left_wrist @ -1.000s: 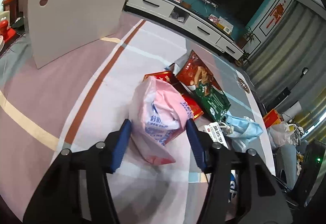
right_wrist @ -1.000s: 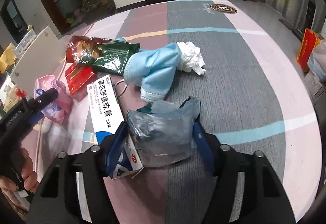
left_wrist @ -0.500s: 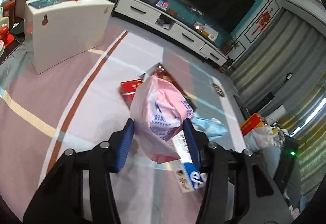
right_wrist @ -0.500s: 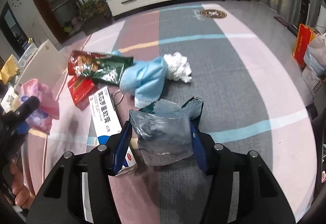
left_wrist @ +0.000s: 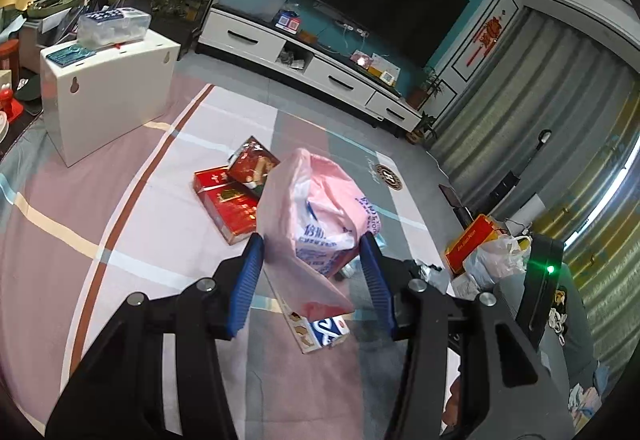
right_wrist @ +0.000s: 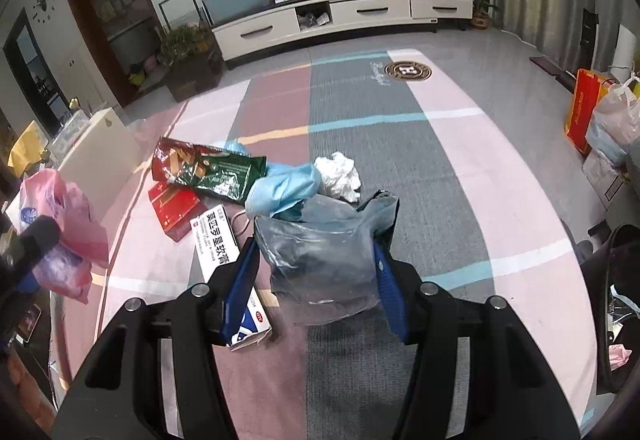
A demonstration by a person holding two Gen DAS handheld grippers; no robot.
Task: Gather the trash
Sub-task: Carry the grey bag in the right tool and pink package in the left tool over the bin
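Note:
My left gripper (left_wrist: pixel 312 256) is shut on a crumpled pink plastic bag (left_wrist: pixel 316 207) with blue print, held up off the rug. The same pink bag (right_wrist: pixel 60 232) shows at the left edge of the right wrist view. My right gripper (right_wrist: pixel 316 264) is shut on a grey translucent plastic bag (right_wrist: pixel 320 260), also lifted. On the rug lie a red carton (left_wrist: pixel 228 203), a red-green snack packet (right_wrist: pixel 208 167), a white medicine box (right_wrist: pixel 224 260), a blue face mask (right_wrist: pixel 284 187) and a wad of white tissue (right_wrist: pixel 340 175).
A white box-like stand (left_wrist: pixel 108 87) stands at the left on the striped rug (right_wrist: pixel 460 175). A white TV cabinet (right_wrist: pixel 340 15) runs along the far wall. Bags and an orange box (right_wrist: pixel 600 119) sit at the right. Part of a hand (right_wrist: pixel 24 372) shows low left.
Both grippers have risen with their bags, the left one more, and the floor litter looks farther below. The pink bag has come off the rug.

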